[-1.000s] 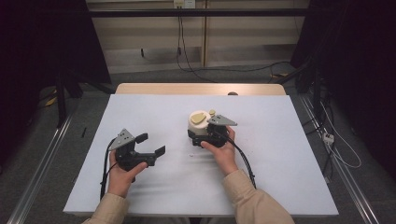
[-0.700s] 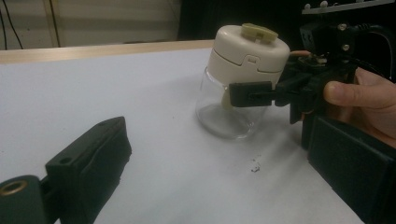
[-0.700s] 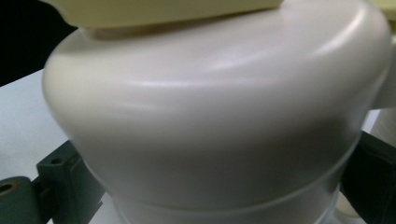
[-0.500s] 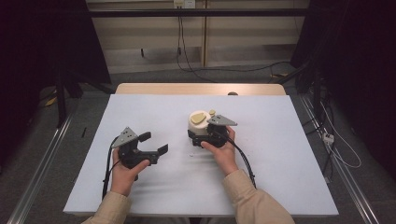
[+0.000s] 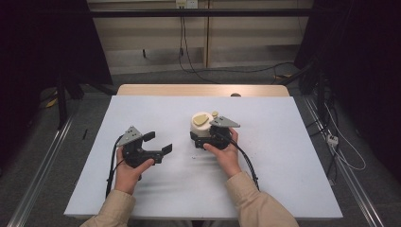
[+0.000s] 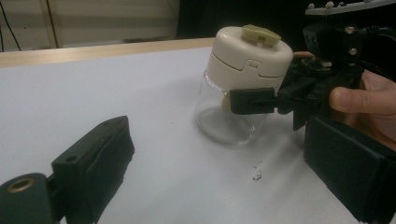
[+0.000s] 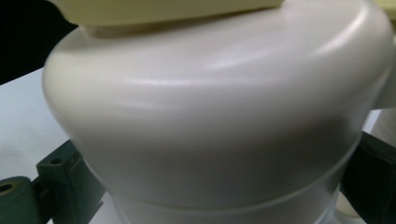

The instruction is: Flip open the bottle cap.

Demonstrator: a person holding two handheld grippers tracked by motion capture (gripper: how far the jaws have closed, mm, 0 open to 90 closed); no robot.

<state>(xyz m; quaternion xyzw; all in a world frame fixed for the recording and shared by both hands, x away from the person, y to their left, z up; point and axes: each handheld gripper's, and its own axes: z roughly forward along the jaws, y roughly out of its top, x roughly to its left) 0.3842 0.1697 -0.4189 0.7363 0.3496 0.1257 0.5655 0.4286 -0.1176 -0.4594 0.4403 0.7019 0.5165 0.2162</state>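
A clear glass jar [image 5: 201,124] with a cream lid and a yellowish tab on top stands upright mid-table. My right gripper [image 5: 202,135] is shut on the jar, its jaws clamped on the glass just below the lid. The right gripper view has the lid [image 7: 219,107] close up, with a black jaw on each side of it. In the left gripper view the jar [image 6: 243,60] stands ahead to the right, with one right finger [image 6: 254,100] across its glass. My left gripper [image 5: 158,143] sits left of the jar, open and holding nothing, its jaws pointing toward the jar.
The white table top [image 5: 283,142] has bare room to the left, right and front. A few small crumbs [image 6: 256,175] lie just in front of the jar. The wooden far edge [image 5: 156,90] carries a small dark object [image 5: 235,94]. Cables lie on the floor behind.
My left gripper has shifted slightly to the right, toward the jar, still open. The right gripper and the jar have stayed in place.
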